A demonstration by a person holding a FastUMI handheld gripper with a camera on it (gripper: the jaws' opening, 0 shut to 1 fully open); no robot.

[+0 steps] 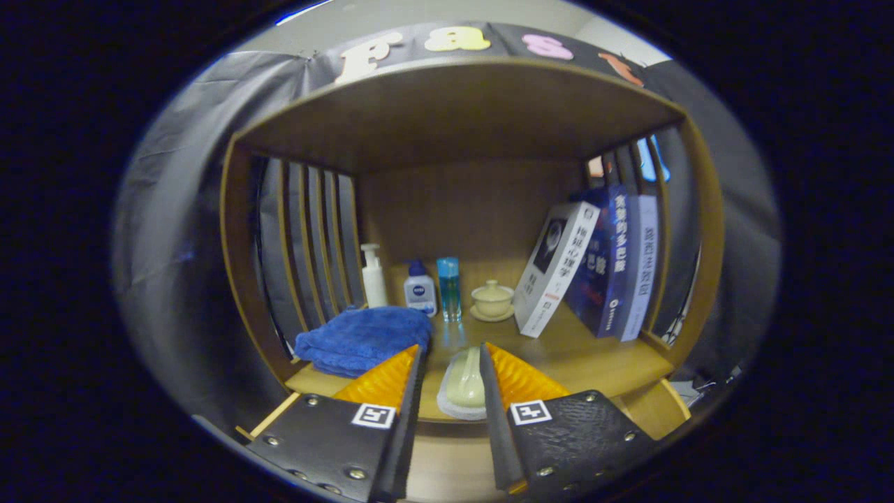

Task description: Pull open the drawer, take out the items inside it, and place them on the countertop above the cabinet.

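The gripper (450,381) is spread, its fingers flanking a pale soap-like bar (466,377) on a white dish, resting on the surface (594,356). Probably light, rigid, slippery: grip its long sides.

The gripper (452,360) is seen from behind, pointed forward and level. Its two fingers are held apart, with a clear gap left between the tips and nothing pressed by either. The left finger (391,377) is faced with ribbed orange padding and is backed by a black plate fastened with rivets, on which a square black-and-white marker is fixed. The right finger (520,377) is built the same way, with its own marker set on its black plate. The two fingers are angled slightly inward toward their tips.
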